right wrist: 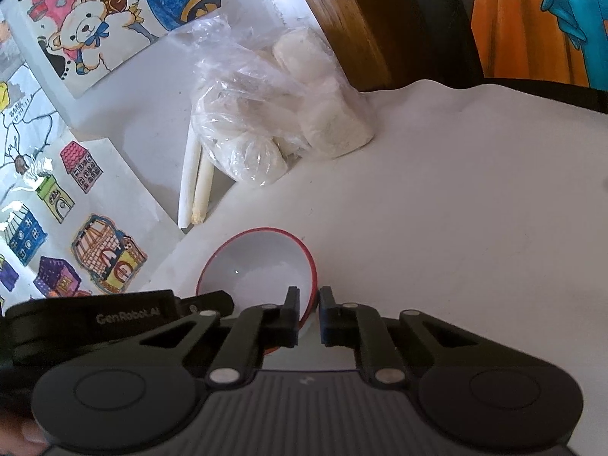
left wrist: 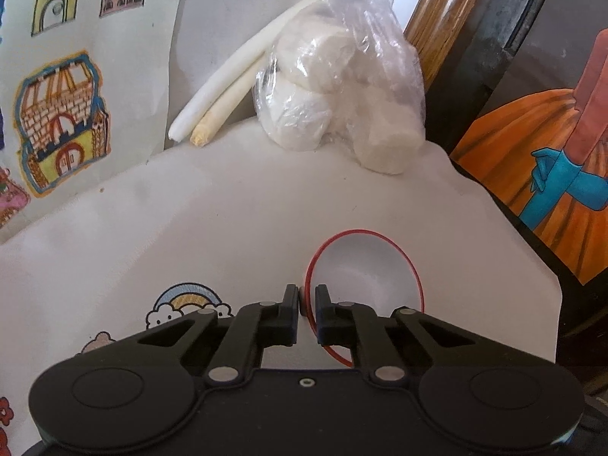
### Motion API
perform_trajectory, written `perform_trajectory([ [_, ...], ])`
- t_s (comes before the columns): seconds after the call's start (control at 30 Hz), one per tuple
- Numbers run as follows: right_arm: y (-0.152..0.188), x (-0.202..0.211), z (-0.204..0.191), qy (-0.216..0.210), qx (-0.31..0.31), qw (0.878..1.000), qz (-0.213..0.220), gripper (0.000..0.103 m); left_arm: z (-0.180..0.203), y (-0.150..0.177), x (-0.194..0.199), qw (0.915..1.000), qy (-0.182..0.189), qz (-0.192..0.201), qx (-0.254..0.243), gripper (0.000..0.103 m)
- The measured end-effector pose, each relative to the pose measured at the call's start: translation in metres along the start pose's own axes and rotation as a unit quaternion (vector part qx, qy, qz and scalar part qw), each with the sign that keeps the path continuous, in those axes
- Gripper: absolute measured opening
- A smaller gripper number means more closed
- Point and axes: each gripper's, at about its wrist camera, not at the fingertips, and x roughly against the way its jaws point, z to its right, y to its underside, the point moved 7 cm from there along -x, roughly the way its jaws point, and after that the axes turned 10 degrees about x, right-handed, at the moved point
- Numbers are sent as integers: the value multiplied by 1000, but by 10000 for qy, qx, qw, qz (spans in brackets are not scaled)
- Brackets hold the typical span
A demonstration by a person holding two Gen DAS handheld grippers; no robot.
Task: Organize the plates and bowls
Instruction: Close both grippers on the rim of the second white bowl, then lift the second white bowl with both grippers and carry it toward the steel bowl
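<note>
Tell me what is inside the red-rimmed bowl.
The bowl looks empty: only its bare white inside shows. The left gripper and right gripper each pinch its rim, and their fingers hide the part nearest them.

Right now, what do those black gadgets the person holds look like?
Each hand-held gripper, left and right, is matte black plastic: two slim fingers on hinged links with silver rivets and round discs at the base. The left one's body shows pale lettering, "GenRobot.AI", in the right wrist view.
</note>
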Motion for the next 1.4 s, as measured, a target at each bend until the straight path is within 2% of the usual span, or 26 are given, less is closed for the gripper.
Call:
perform_trajectory([
  [0.3,-1,22,-3,-136,-66,9998,157,11,3,4,24,9998,133,133,-14,8],
  [0.7,5,65,-33,-316,243,9987,323,11,3,16,88,9978,220,576,-242,8],
  [1.07,16,96,-61,-379,526,9973,354,11,-13,30,127,9965,434,707,-49,9],
  [1.4,30,122,-76,-459,624,9961,422,11,-20,46,162,9946,644,805,-99,11],
])
